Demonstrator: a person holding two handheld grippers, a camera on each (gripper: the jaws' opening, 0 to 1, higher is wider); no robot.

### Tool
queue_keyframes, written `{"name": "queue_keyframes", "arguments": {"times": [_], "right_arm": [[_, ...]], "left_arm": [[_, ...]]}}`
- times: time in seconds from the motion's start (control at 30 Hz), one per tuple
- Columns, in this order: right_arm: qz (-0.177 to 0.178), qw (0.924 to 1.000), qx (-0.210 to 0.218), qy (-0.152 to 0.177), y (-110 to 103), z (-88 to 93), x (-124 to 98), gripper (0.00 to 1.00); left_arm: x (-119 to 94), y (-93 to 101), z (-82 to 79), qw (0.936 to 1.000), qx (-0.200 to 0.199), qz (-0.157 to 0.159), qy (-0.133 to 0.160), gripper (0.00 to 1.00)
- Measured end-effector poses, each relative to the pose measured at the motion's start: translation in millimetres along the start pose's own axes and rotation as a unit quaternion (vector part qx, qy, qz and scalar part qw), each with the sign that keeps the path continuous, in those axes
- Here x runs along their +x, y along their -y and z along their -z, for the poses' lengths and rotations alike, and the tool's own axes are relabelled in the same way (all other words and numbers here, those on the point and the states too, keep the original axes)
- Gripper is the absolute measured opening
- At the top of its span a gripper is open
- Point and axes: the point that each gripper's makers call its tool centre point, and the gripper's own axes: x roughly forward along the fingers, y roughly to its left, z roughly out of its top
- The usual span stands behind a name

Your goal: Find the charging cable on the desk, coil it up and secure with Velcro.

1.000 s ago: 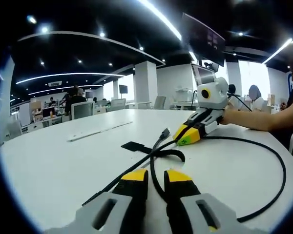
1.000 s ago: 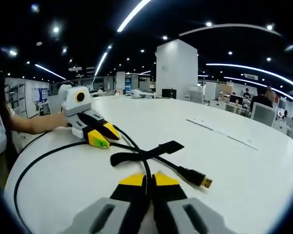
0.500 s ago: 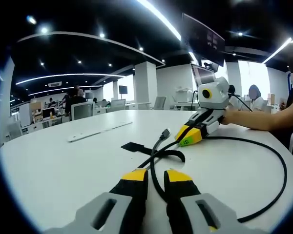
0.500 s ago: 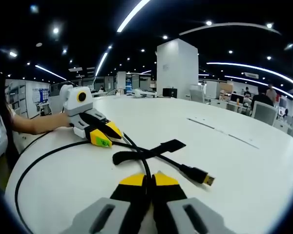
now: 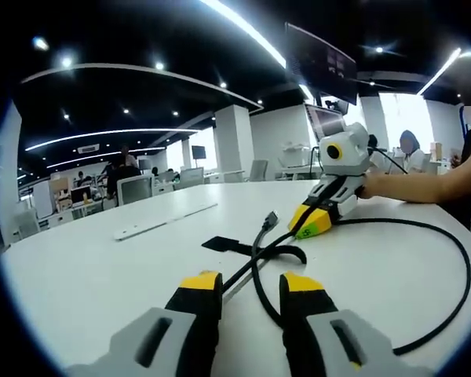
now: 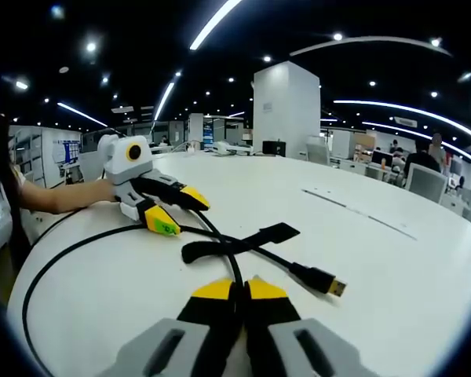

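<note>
Down at our own hands first: in the left gripper view the left gripper [image 5: 250, 289] has its jaws spread, a clear gap between the yellow tips, and the black charging cable [image 5: 261, 267] runs up through that gap without being pinched. In the right gripper view the right gripper [image 6: 235, 289] has its tips pressed together with the cable [image 6: 232, 267] passing between them, so we read it as clamped on the cable.

Just beyond, the cable lies on the white desk [image 6: 392, 259]. It crosses the black Velcro strap [image 6: 235, 242], which lies flat, and ends in a USB plug [image 6: 323, 281] resting on the surface off to the right in the right gripper view. The rest swings out in one wide loop [image 5: 447, 298] over the desk.

A thin seam line [image 5: 163, 221] runs across the tabletop further back.

Beyond the desk we've got an open office: a broad white column [image 6: 284, 110], rows of desks with monitors and seated people [image 6: 416, 163], and a dark ceiling crossed by long light strips [image 6: 217, 23] and dotted with spotlights.
</note>
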Motion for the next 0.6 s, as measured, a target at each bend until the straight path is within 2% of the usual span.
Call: {"name": "queue_keyframes", "arguments": {"times": [0.6], "right_arm": [[0.0, 1.0, -0.002, 0.004, -0.4, 0.1, -0.1, 0.07]], "left_arm": [[3.8, -2.7, 3.9, 0.9994, -0.034, -0.009, -0.002, 0.25]]}}
